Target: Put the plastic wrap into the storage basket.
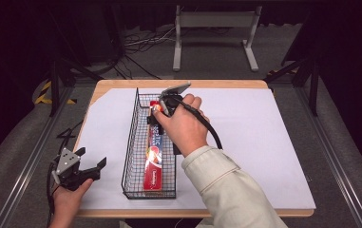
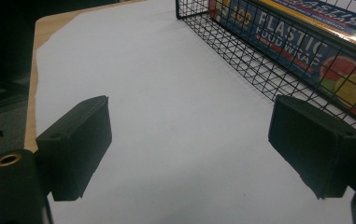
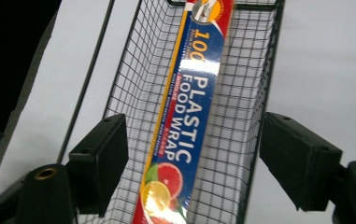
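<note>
My left gripper (image 1: pixel 93 168) rests low at my near left, held in my left hand (image 1: pixel 69 197), its jaws spread wide with nothing between them. My right hand (image 1: pixel 181 126) reaches forward on an outstretched, sleeved forearm, tipping my right gripper (image 1: pixel 162 107) downward, its jaws parted and gripping nothing.

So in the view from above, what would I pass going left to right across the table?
The left gripper, open and held near the table's left edge, then the black wire basket, then the box of plastic food wrap lying inside it, then bare white table cover.
</note>
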The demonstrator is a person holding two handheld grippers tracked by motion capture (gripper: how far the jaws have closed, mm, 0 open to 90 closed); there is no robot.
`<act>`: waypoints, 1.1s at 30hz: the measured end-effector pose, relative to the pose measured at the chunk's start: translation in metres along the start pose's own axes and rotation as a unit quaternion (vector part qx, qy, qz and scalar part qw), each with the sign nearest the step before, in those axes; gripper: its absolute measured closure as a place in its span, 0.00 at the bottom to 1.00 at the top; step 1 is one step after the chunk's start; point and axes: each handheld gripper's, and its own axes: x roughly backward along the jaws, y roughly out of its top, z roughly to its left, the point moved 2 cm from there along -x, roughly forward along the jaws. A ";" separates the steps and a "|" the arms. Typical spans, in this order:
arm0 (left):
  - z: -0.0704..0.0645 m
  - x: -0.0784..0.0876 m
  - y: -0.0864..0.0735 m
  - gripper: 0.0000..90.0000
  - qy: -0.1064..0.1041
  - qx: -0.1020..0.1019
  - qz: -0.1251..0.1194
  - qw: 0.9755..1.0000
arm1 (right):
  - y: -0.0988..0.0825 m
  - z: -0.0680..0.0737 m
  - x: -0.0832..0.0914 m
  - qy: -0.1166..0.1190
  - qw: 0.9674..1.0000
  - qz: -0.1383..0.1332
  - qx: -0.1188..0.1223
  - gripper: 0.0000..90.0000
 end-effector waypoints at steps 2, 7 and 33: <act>0.000 0.000 0.000 0.16 -0.001 0.001 0.001 1.000 | -0.002 -0.003 0.003 -0.002 1.000 -0.001 0.007 0.27; 0.001 0.001 0.001 0.16 -0.003 0.001 0.004 1.000 | -0.010 -0.020 0.019 0.012 1.000 -0.015 0.016 0.25; 0.002 0.000 0.001 0.16 -0.007 0.002 0.013 1.000 | -0.024 -0.125 0.082 0.048 0.987 -0.077 0.130 0.18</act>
